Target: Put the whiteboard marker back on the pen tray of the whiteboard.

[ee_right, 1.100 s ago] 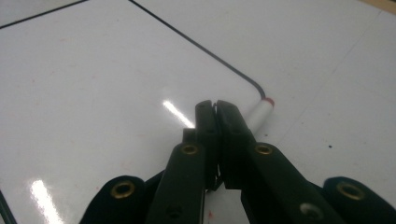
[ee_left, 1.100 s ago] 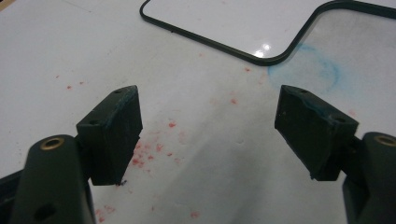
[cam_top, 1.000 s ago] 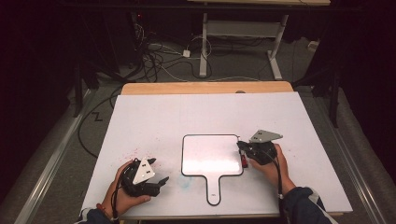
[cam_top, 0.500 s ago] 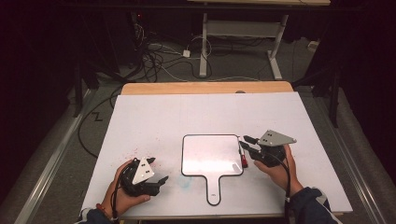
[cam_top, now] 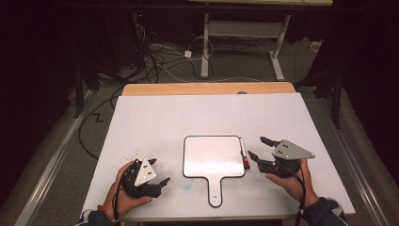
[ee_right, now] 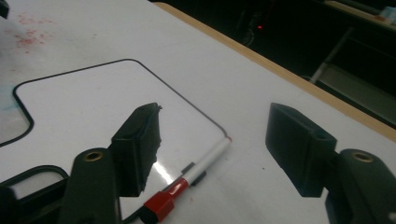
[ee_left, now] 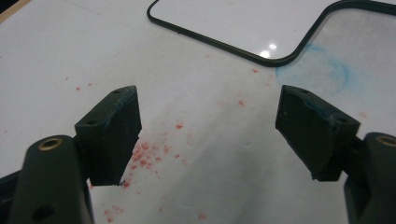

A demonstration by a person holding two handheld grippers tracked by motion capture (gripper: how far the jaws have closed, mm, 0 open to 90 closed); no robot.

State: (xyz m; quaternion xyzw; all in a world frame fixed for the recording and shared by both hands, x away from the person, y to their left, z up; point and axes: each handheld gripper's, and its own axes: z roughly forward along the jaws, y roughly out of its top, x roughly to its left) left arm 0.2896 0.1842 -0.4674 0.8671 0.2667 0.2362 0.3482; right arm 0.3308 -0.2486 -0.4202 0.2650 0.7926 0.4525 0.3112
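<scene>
The white worktop [cam_top: 155,117] carries a paddle-shaped whiteboard [cam_top: 211,157] near its front middle, lying flat with its short handle pointing toward the person's edge. A wooden strip borders the worktop's far side. Red specks [ee_left: 149,151] are scattered over the surface by the front left, and a faint blue smear [ee_left: 334,70] sits beside the whiteboard's handle.

The right claw [cam_top: 261,148] hovers just right of the whiteboard, held in the person's right hand [cam_top: 289,181], whose forearm comes in from the bottom right. It points left across the worktop toward the whiteboard, and its jaws stand wide apart with nothing between them. The left claw [cam_top: 157,174] sits at the front left, near the whiteboard's lower left corner but apart from it, gripped by the left hand [cam_top: 124,200] low over the worktop. It aims right, and its jaws are likewise spread wide and empty.

A marker [cam_top: 243,153] with a white barrel and a red cap lies along the whiteboard's right edge, touching or just overlapping the frame. In the right gripper view the marker [ee_right: 187,179] lies on the surface below the gap between the jaws, closer to the left one, red cap nearest the camera, untouched by either.
</scene>
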